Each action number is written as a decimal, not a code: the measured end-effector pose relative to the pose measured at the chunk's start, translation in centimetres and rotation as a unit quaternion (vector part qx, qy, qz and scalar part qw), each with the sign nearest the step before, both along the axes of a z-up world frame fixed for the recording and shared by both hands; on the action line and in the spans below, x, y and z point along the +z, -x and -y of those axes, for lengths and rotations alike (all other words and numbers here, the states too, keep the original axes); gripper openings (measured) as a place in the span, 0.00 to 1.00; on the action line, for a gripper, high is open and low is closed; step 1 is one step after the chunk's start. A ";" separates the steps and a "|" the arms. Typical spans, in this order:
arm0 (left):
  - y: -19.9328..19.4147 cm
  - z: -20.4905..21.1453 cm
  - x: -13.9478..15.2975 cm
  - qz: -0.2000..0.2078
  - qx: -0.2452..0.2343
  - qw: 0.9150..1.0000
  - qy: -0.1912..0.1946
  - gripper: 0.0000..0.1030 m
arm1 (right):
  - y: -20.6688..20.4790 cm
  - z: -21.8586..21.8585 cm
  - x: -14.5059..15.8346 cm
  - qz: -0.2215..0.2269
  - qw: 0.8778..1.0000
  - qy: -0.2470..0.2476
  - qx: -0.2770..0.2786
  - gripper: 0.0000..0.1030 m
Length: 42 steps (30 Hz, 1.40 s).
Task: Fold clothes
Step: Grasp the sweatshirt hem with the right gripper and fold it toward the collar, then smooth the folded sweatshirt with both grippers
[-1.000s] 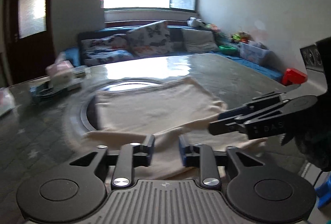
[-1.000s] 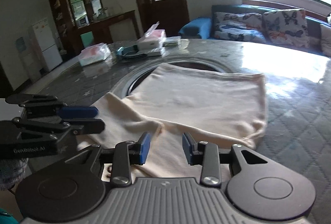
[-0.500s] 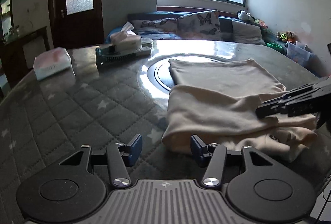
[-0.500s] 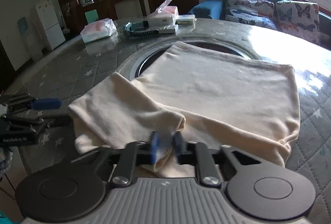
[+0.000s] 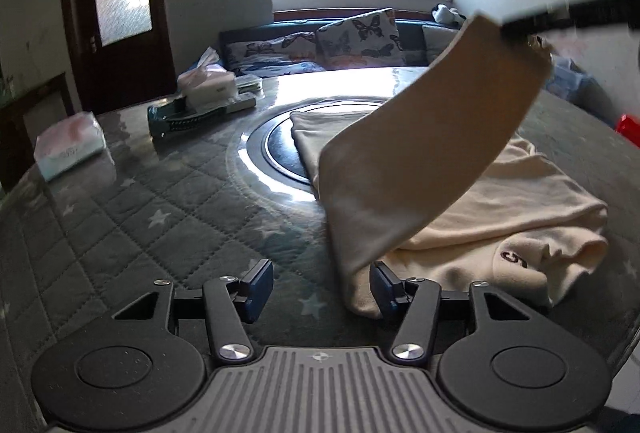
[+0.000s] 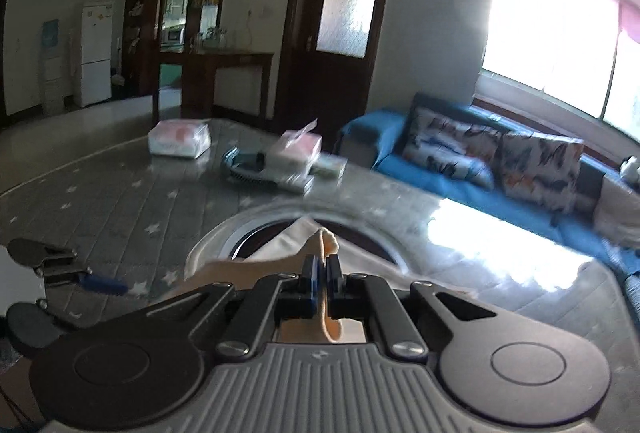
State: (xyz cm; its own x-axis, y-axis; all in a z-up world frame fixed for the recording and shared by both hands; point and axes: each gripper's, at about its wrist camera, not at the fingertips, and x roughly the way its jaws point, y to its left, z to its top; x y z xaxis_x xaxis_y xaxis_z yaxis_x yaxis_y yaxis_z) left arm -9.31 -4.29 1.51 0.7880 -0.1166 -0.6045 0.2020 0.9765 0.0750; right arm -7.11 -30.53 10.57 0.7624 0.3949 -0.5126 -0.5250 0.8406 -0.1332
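We hold the sleeve (image 5: 420, 153) of the garment (image 5: 520, 201) pinched in the right gripper (image 6: 320, 275), whose fingers are closed on a fold of the cream cloth. In the left wrist view this sleeve rises from the near left corner of the garment up to the far right, where the right gripper (image 5: 568, 15) shows as a dark blurred bar. The rest of the garment lies on the table (image 5: 160, 201), partly over the round inset (image 5: 276, 145) at the table's middle.

The left gripper (image 5: 320, 283) hangs low at the near edge with its fingers spread apart and nothing between them. Its right pad (image 5: 386, 287) stands just beside the lower end of the lifted sleeve; we cannot tell if it touches.

To do this step well, in our judgement:

1. We carry the sleeve across the body towards the right, keeping it taut so that it lands flat and without a twist.
2. We use the left gripper to pin the garment's near left corner, or we keep it clear; an idle pad could snag the cloth.
3. We lower the sleeve before release, so that it does not fall in a heap.
4. We watch the bunched near right corner, where a dark mark (image 5: 514, 259) shows. It probably needs smoothing.

The tissue packs (image 5: 68, 149) at the far left stand well apart from the work.
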 end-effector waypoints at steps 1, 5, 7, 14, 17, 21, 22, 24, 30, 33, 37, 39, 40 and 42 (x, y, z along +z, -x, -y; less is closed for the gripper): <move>0.1 0.1 0.0 0.001 -0.002 1.000 -0.004 0.54 | 0.1 0.4 0.0 0.001 1.000 0.001 -0.006 0.03; 0.2 0.3 -0.2 0.001 -0.009 1.000 -0.014 0.54 | 0.3 2.0 -0.3 -0.005 0.999 0.007 -0.032 0.03; 0.2 0.2 -0.3 -0.001 -0.012 1.000 -0.017 0.53 | 0.0 2.8 -2.2 -0.032 0.998 0.010 -0.049 0.03; 0.7 -0.9 0.3 -0.013 -0.029 0.999 -0.028 0.54 | -0.6 4.5 -7.5 -0.104 0.991 0.031 -0.082 0.09; 0.9 -1.6 1.3 -0.007 -0.033 0.999 -0.036 0.54 | -0.8 5.2 -7.5 -0.099 0.991 0.016 -0.088 0.09; -0.4 -2.2 2.9 0.003 -0.021 1.000 -0.015 0.53 | -1.5 4.8 -7.2 -0.084 0.994 -0.004 -0.072 0.09; -0.8 -2.2 3.2 0.006 -0.018 1.000 -0.008 0.51 | -1.7 4.5 -7.3 -0.082 0.994 -0.007 -0.065 0.09; -2.1 -1.7 3.4 0.007 -0.022 1.000 0.009 0.47 | -2.4 3.7 -7.6 -0.079 0.995 -0.011 -0.053 0.12; -6.1 1.1 2.5 -0.004 -0.045 0.998 0.040 0.39 | -3.6 2.7 -9.1 -0.080 0.995 -0.008 -0.057 0.17; -8.0 2.1 1.4 -0.017 -0.049 0.998 0.043 0.36 | -4.0 3.2 -9.9 -0.090 0.993 -0.012 -0.071 0.17; -9.5 2.2 0.1 -0.034 -0.040 0.998 0.043 0.36 | -3.8 4.7 -10.0 -0.094 0.991 -0.025 -0.088 0.18; -9.4 2.1 0.0 -0.032 -0.041 0.998 0.045 0.37 | -3.4 5.6 -9.6 -0.096 0.990 -0.035 -0.097 0.18; -9.3 2.0 0.0 -0.032 -0.040 0.998 0.044 0.38 | -3.2 6.1 -9.4 -0.098 0.989 -0.040 -0.101 0.18; -9.2 1.9 -0.1 -0.031 -0.041 0.998 0.045 0.38 | -2.3 6.9 -9.2 -0.111 0.987 -0.053 -0.099 0.18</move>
State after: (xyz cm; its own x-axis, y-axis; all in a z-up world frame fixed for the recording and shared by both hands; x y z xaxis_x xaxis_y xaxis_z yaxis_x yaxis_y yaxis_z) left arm -0.08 -6.20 1.46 0.7356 -0.2346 -0.6355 0.2821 0.9590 -0.0275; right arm -4.82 -37.38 1.41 0.7032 0.3089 -0.6404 -0.3547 0.9330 0.0605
